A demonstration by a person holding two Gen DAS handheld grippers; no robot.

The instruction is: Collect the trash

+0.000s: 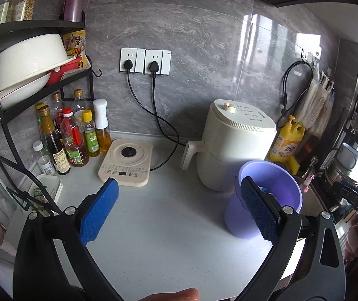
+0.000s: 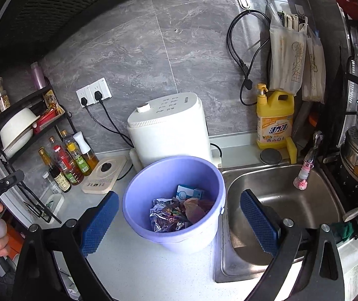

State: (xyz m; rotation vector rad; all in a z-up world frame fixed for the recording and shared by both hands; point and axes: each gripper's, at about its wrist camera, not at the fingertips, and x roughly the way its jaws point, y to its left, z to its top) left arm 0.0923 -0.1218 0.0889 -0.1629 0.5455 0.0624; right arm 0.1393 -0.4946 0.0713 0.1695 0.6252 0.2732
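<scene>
A lilac plastic bucket point(image 2: 153, 230) stands on the white counter next to the sink. Inside it lie a crumpled foil wrapper point(image 2: 166, 217), a small blue-and-white box point(image 2: 188, 192) and brownish scraps point(image 2: 194, 207). My right gripper point(image 2: 177, 222) is open and empty, its blue pads straddling the bucket from above. The bucket also shows in the left wrist view point(image 1: 281, 188), partly behind the right blue pad. My left gripper point(image 1: 179, 213) is open and empty over bare counter, left of the bucket.
A cream air fryer point(image 1: 231, 145) stands behind the bucket. A kettle base point(image 1: 126, 161) and several oil bottles point(image 1: 73, 138) sit at the left under a black rack point(image 1: 28, 75). The steel sink point(image 2: 284, 200) is right of the bucket, yellow detergent point(image 2: 275, 123) behind it.
</scene>
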